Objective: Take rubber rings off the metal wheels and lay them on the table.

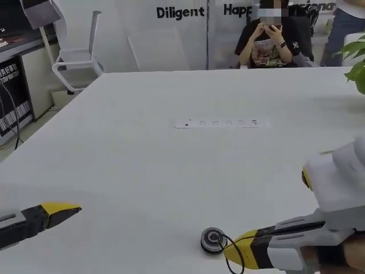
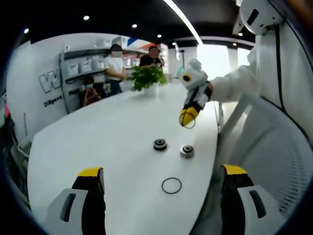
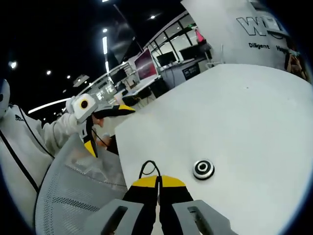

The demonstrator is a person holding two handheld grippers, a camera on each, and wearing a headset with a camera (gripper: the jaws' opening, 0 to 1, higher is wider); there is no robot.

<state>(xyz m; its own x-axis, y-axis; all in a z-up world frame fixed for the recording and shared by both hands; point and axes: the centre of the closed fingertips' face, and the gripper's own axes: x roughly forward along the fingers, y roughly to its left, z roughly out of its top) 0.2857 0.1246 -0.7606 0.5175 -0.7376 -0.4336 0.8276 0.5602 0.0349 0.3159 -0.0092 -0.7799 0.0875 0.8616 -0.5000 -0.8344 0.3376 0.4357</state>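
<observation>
White table [image 1: 171, 171], lower right: my right gripper [image 1: 235, 248] pinches a ring [image 1: 226, 257] beside a wheel [image 1: 213, 240]; left gripper [image 2: 162, 171] stands wide open, empty. Next I should lay it down.

We count two grippers; the left gripper [image 2: 162, 170] has its jaws spread wide and the right gripper [image 3: 158, 180] has its jaws pressed together. We count two metal wheels ahead of the left jaws, a dark-rimmed wheel [image 2: 160, 144] and a silver wheel [image 2: 186, 151] just beside it. We count two rubber rings; a loose ring [image 2: 171, 185] lies between the left jaws and a pinched ring [image 3: 148, 170] sits at the right jaw tips. Far beyond the left jaws we count three people, a seated person [image 2: 90, 90], a person in white [image 2: 116, 66] and a person in dark [image 2: 152, 58], and one plant [image 2: 146, 77]. In the head view we count one power strip [image 1: 221, 123] and one chair [image 1: 77, 63].
</observation>
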